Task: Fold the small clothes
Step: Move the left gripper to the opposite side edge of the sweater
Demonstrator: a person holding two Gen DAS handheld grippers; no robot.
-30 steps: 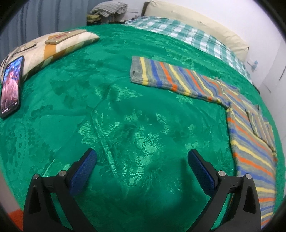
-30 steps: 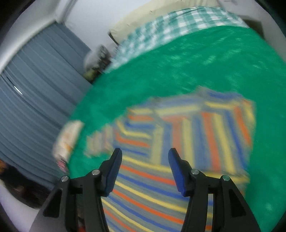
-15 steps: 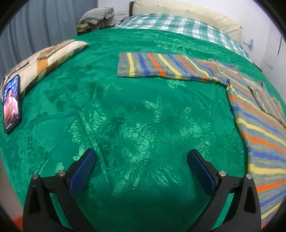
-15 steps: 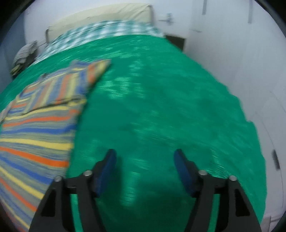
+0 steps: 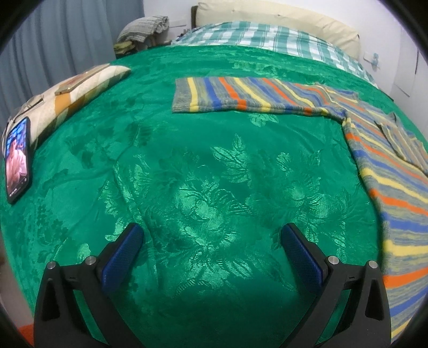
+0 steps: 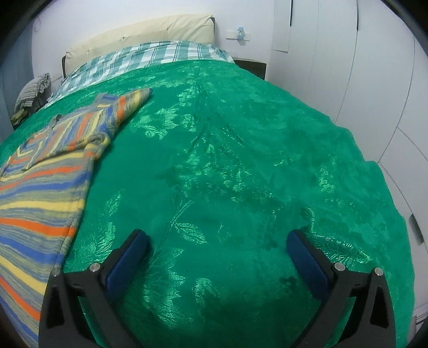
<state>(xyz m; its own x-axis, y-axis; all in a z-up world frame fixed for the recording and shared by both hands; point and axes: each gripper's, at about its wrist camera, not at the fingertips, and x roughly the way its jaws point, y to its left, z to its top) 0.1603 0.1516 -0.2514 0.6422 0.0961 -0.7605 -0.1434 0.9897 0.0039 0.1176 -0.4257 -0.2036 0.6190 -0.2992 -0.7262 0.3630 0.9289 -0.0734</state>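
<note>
- A shiny green bedspread with a woven leaf pattern (image 5: 203, 166) covers the bed and fills most of both wrist views; everything below is placed against it.
- At the far end of the bedspread lies a green-and-white checked cloth (image 5: 270, 40), and behind that a cream padded headboard (image 5: 281, 18) against the white wall.
- On the bedspread's left side in the left wrist view rests a cream and orange patterned pillow (image 5: 77, 93), and a black smartphone with a lit screen (image 5: 17, 160) leans at the pillow's near end.
- Beyond the bedspread's far left corner sits a heap of grey checked cloth (image 5: 144, 26), before a grey-blue curtain (image 5: 67, 40).
- To the bedspread's right, in the right wrist view, stand white cupboard doors (image 6: 374, 80).
- The striped knitted sweater in grey, blue, yellow and orange (image 5: 396, 203) lies flat on the bedspread; one sleeve stretches out straight toward the pillow side, the other is folded back over the chest.
- The left gripper (image 5: 211, 241) hovers over bare bedspread with its jaws spread wide and nothing between them; the sweater's body lies to its right, the sleeve well ahead.
- The right gripper (image 6: 218, 247) has just been opening; its jaws stand wide over bare bedspread, empty, with the sweater just beside its left finger.
</note>
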